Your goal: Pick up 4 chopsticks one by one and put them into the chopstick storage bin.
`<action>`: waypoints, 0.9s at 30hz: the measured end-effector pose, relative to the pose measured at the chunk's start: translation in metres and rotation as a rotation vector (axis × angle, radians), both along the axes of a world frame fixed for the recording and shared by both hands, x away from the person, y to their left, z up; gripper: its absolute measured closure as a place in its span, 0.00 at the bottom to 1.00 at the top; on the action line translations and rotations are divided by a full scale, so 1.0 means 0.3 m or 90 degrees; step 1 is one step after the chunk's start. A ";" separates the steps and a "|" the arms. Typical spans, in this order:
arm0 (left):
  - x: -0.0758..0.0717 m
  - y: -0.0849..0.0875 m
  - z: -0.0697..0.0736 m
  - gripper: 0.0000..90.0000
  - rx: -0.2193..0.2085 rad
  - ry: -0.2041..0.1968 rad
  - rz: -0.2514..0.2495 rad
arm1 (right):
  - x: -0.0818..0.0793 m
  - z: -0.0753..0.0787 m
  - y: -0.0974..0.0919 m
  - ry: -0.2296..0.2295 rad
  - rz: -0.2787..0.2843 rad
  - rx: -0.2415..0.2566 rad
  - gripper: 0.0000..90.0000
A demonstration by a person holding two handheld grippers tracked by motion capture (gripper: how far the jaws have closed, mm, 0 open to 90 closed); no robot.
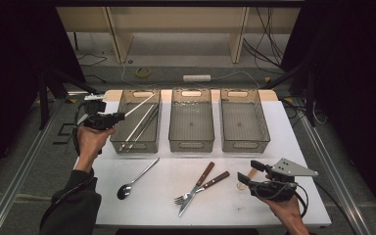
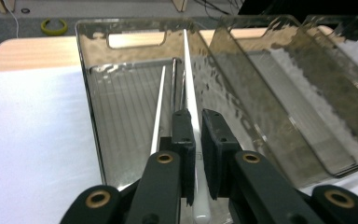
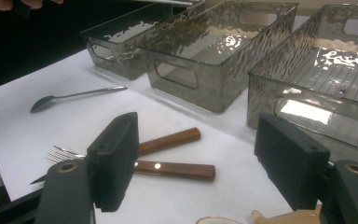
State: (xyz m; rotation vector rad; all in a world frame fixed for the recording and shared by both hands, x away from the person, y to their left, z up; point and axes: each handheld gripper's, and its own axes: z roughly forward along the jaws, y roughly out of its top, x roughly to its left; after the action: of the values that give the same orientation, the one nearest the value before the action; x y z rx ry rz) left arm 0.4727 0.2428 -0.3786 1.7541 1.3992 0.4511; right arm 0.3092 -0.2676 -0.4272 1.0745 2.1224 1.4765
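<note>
Left hand-held gripper [image 2: 195, 135], held level over the left bin [image 2: 93, 140], pinching a white chopstick [image 2: 189, 84] near its butt, so the long free end may pivot and miss; right hand-held gripper [image 3: 200, 163], jaws spread, hovers low above the desk [image 3: 51, 126] beside knife [image 3: 172, 170] and fork [image 3: 163, 141].

3 glossy rippled clear-plastic bins [image 1: 191, 127]; wood-handled knife [image 1: 196, 188]; shiny metal spoon [image 1: 136, 179].
</note>
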 end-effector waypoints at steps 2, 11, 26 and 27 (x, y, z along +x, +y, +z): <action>0.010 0.002 -0.018 0.93 0.000 0.004 0.002 | 0.000 0.000 0.000 -0.001 0.001 0.000 0.35; 0.043 -0.009 -0.089 0.93 0.007 0.032 -0.002 | 0.000 0.000 0.000 -0.002 0.001 0.003 0.35; 0.067 -0.005 -0.126 0.67 -0.015 0.054 -0.027 | 0.000 0.001 -0.001 -0.002 0.001 0.003 0.35; 0.064 -0.005 -0.124 0.63 -0.021 0.051 -0.032 | 0.000 0.001 -0.002 -0.002 0.001 0.002 0.35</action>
State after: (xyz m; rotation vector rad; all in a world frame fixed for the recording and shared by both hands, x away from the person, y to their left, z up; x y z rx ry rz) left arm 0.4919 0.2414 -0.4157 1.7940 1.4069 0.3324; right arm 0.3092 -0.2682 -0.4270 1.0720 2.1201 1.4818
